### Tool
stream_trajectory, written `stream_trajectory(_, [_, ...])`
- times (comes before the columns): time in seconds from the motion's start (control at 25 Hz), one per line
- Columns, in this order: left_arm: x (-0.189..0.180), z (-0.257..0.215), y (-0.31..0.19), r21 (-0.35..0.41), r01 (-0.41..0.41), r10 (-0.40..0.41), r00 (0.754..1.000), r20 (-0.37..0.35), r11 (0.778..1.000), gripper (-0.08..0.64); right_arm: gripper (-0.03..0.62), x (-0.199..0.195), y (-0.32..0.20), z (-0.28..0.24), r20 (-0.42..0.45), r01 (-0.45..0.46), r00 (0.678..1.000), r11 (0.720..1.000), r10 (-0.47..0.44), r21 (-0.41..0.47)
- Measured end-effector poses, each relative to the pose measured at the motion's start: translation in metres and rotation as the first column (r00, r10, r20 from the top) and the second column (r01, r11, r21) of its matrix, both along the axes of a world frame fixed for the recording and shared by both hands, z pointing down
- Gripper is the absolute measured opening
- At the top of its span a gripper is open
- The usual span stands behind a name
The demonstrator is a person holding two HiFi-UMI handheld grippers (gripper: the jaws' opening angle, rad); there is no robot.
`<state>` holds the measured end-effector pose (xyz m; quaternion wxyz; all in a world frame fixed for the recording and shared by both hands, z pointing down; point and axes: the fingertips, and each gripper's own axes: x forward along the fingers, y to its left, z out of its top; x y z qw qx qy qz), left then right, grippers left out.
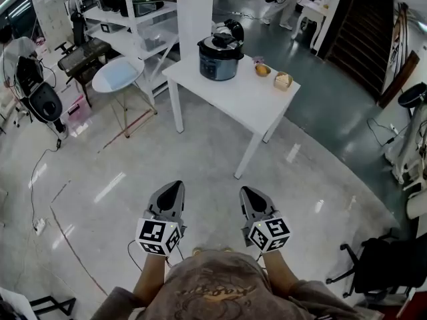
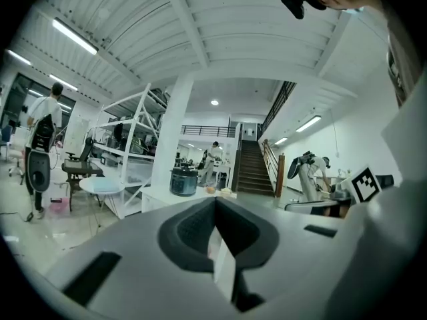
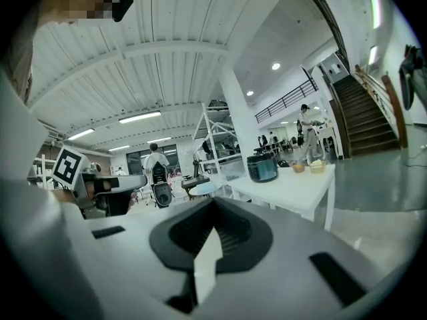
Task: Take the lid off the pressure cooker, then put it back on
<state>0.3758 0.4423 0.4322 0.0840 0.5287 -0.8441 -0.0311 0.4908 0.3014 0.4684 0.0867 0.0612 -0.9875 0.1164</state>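
**A:** Where do we stand with the cooker?

**B:** I begin from the left. The left tongs are pressed together with nothing between them, and they hang almost level over the floor. The pressure cooker stands at the far end of the white bench, well apart from both tongs, and its lid sits on it. The right tongs are pressed together too, and they are empty.

**A:** So the step in hand is only the approach?

**B:** I think so. Nothing is touched yet.

**A:** How can it be done well?

**B:** I would first walk up to the near edge of the bench, so that the arms need not stretch. Then I would spread the tongs before they come to the lid, not at the last moment. One pair may steady the body of the pot while the other takes the dark handle on top of the lid.

**A:** Which way does the lid turn?

**B:** From here I cannot tell, because it is too small. It is better to look at it closely first. To the right of the cooker stand a small bowl and a pale thing, so the right tongs should keep away from them.
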Motion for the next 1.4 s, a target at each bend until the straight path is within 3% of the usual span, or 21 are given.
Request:
stream_trajectory(0.24, [-0.018,0.001,0.001,-0.002,-0.035,0.035,0.999,0.008,0.999,0.002,-0.005,-0.018,0.006,0.009,-0.015,-0.01,1.0,1.0,0.01,0.006])
stream_trajectory(0.64, [-0.061,0.014,-0.026,-0.009,-0.045,0.045,0.999,0.0,0.999,0.002,-0.005,-0.064,-0.025,0.016,-0.003,-0.026,1.0,1.0,0.026,0.0])
stream_trajectory(1.4, [-0.213,-0.007,-0.159,-0.01,0.003,-0.003,1.0,0.01,1.0,0.002,-0.005,-0.23,-0.155,-0.007,0.006,0.067,0.998,0.998,-0.067,0.013])
